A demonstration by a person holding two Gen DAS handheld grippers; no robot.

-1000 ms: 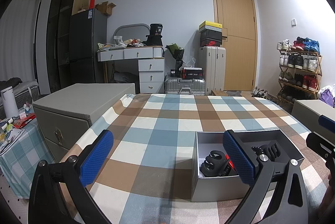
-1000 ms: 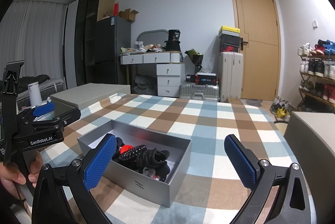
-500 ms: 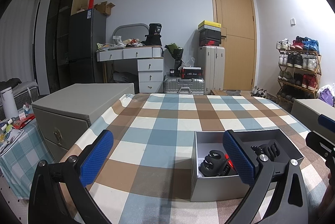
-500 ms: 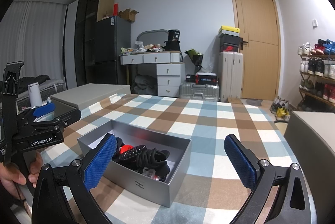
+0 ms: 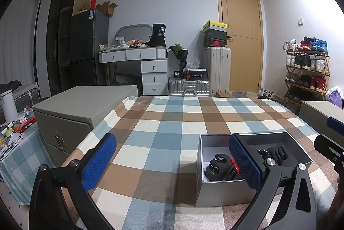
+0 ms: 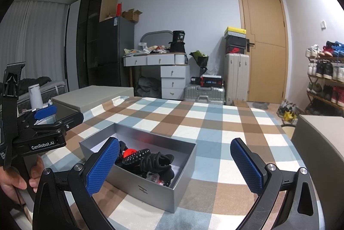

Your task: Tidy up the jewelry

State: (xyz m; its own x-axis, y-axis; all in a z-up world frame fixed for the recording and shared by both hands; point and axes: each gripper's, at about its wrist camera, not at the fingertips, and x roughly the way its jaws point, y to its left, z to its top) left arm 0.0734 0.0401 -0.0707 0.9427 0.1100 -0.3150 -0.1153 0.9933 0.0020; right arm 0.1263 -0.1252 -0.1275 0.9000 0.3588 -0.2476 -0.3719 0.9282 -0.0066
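Note:
An open silver box (image 5: 223, 189) (image 6: 150, 187) sits on the checked tablecloth. It holds black hair claws (image 5: 218, 166), a black coiled tie (image 6: 137, 155), a red piece (image 6: 129, 152) and other small accessories. My left gripper (image 5: 172, 162) is open and empty, hovering above the table with its right finger in front of the box. My right gripper (image 6: 175, 165) is open and empty, just right of and above the box. Each gripper shows at the edge of the other's view.
The table (image 5: 172, 122) carries a blue, brown and white checked cloth. A grey storage box (image 5: 81, 105) stands at its left, another grey box (image 6: 322, 144) at its right. A desk, suitcases, a door and a shoe rack stand behind.

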